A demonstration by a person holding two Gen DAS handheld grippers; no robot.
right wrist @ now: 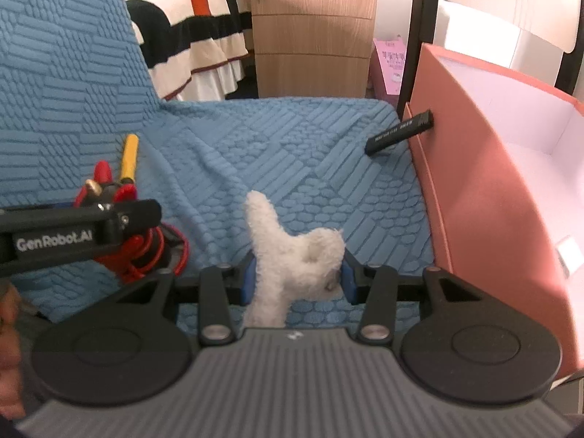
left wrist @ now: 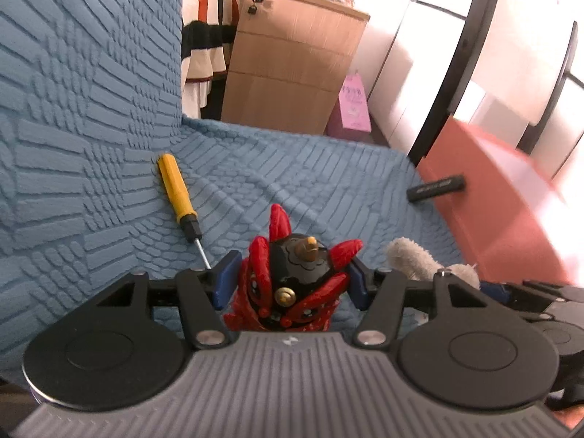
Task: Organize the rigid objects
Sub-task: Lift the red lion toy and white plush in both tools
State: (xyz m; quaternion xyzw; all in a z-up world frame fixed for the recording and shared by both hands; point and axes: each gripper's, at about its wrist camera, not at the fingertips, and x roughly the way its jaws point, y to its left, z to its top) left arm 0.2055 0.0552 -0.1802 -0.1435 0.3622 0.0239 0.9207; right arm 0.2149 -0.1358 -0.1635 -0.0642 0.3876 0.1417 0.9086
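My left gripper (left wrist: 290, 279) is shut on a red and black figurine (left wrist: 292, 284) with a gold horn, just above the blue sofa cover; the figurine also shows in the right wrist view (right wrist: 124, 219). My right gripper (right wrist: 295, 279) is shut on a white plush toy (right wrist: 292, 255), which pokes up beside the left gripper in the left wrist view (left wrist: 419, 259). A yellow-handled screwdriver (left wrist: 177, 191) lies on the cover by the backrest. A black rectangular stick (right wrist: 399, 132) rests against the pink box (right wrist: 485, 189).
The pink box stands open at the sofa's right end (left wrist: 503, 197). A blue textured sofa cover (right wrist: 277, 160) spans seat and backrest. A wooden drawer cabinet (right wrist: 314, 33), striped bedding (right wrist: 189, 36) and a pink bag (left wrist: 352, 104) lie beyond the sofa.
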